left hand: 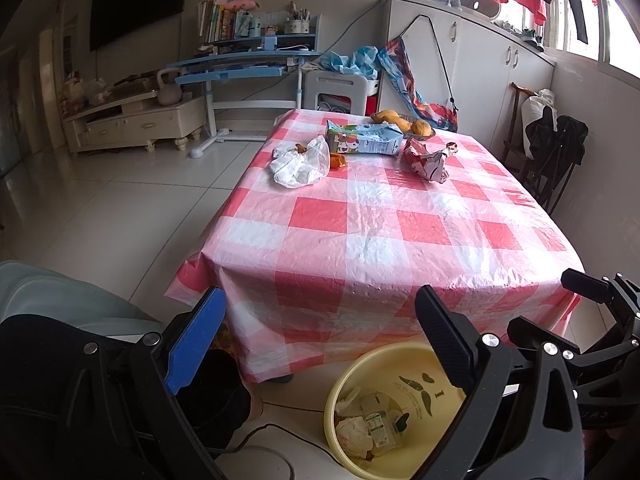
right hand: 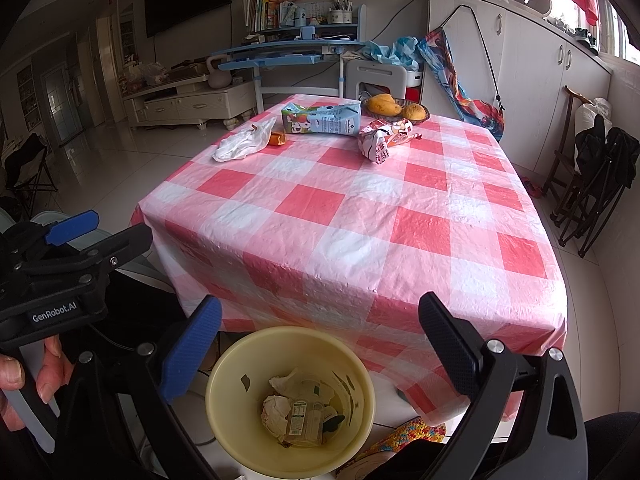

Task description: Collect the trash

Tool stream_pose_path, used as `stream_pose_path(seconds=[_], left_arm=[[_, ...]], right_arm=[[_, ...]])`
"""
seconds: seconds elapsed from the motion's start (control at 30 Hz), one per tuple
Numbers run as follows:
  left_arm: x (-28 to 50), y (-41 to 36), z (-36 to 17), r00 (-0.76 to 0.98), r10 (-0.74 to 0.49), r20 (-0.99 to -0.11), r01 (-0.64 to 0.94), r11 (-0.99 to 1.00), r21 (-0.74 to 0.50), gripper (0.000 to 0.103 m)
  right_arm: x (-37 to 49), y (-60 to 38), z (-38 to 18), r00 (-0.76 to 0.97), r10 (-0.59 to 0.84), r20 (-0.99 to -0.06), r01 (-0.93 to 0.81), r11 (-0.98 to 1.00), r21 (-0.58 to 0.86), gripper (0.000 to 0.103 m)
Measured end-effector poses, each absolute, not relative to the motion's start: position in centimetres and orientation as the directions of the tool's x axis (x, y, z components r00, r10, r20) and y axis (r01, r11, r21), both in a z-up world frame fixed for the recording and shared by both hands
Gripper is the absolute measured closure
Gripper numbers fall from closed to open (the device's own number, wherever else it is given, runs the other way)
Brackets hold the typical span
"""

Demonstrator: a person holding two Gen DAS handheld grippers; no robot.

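Yellow plastic bin [right hand: 290,400] sits on the floor right at the near edge of the worktop [right hand: 360,216], partly tucked under the hanging red-and-white checked cloth. Inside it there's crumpled white paper [right hand: 276,412], a small flattened carton with a label [right hand: 300,420] and a few scraps I can't make out.

Up on the worktop, all the trash is at the far end, well apart from the bin. A milk carton [right hand: 320,118] lies on its side, long axis running left-right across the far edge, gabled top pointing right toward a shallow basket [right hand: 425,114] holding a couple of mangoes [right hand: 384,105]. Just left of the carton is a limp white plastic bag [right hand: 244,142], with a small orange thing [right hand: 277,139] between the two, looks like peel or a wrapper, can't tell. To the right, in front of the basket, a crumpled red-and-white snack wrapper [right hand: 384,140].

Both tools hang low over the floor near the bin. The left tool [left hand: 316,344] has its fingers spread wide with nothing between them, and same for the right tool [right hand: 320,344], which is directly above the bin's mouth.

Behind the worktop there's a blue desk [right hand: 280,52] and a white stool [right hand: 378,76]; a folding chair [right hand: 592,196] stands off to the right.
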State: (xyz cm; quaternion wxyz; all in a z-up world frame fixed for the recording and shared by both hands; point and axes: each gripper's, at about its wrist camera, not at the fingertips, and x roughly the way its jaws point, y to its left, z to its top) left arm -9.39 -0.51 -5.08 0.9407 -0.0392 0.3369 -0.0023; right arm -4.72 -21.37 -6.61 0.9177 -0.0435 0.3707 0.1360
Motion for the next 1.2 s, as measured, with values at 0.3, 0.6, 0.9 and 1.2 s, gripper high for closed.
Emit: stream_pose_path(seconds=[0.3,0.6,0.9,1.2], left_arm=[[-9.53,0.03,-5.29,0.773,-0.03,-0.633,-0.024,0.997,-0.076,0.011],[-9.34,-0.26,-5.17,0.773,-0.03,-0.634,-0.024,0.997,-0.076,0.011],[-9.28,-0.32,-5.11,0.772,-0.03,-0.635,-0.024,0.997,-0.075,0.011],[-9.22,-0.37,-5.06,0.772,-0.029,-0.635,-0.025,0.997,-0.075,0.011]], right_arm=[[-4.71,-21.35,-6.6,0.688,0.217,-0.693,-0.282,0.959,0.02,0.009],[-4.71,-21.34,-6.62,0.688,0.217,-0.693,-0.282,0.959,0.02,0.009],[-4.69,-21.31,-6.6,0.688,0.217,-0.693,-0.283,0.959,0.019,0.009],[-4.72,-21.28,-6.9,0.686,0.216,-0.695,-0.285,0.958,0.017,0.009]])
